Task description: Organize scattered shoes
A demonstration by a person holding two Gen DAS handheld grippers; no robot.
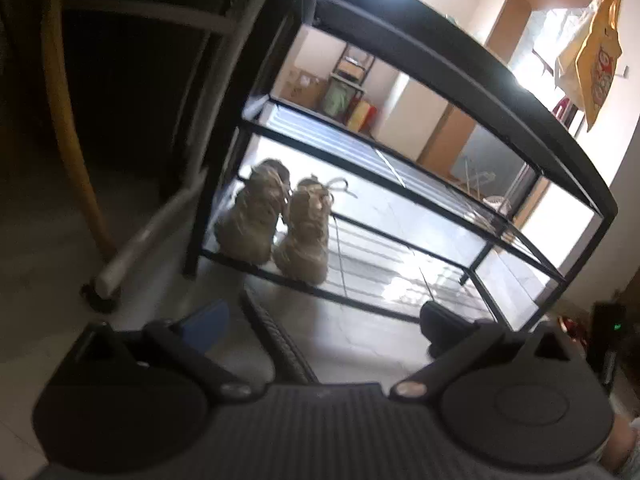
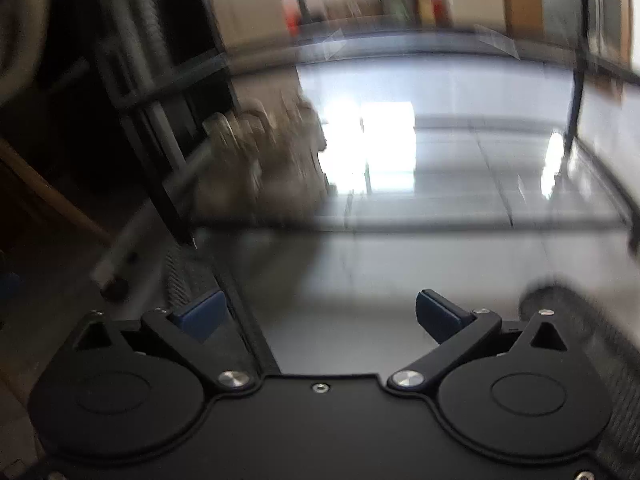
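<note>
From your left wrist, the tan shoes (image 1: 276, 220) sit side by side on the black rack's (image 1: 440, 68) lowest shelf; your left gripper (image 1: 324, 320) has its jaws spread, empty. From your right wrist, blurred, the right gripper (image 2: 320, 316) is likewise spread before that rack.

Hardly any lettering can be read. The yellow bag (image 1: 596, 60) hanging well above the top board of the black shoe rack (image 1: 440, 64) carries a red and white print with rounded shapes like letters or digits, too blurred to make out. The right wrist view is smeared and shows no writing.
</note>
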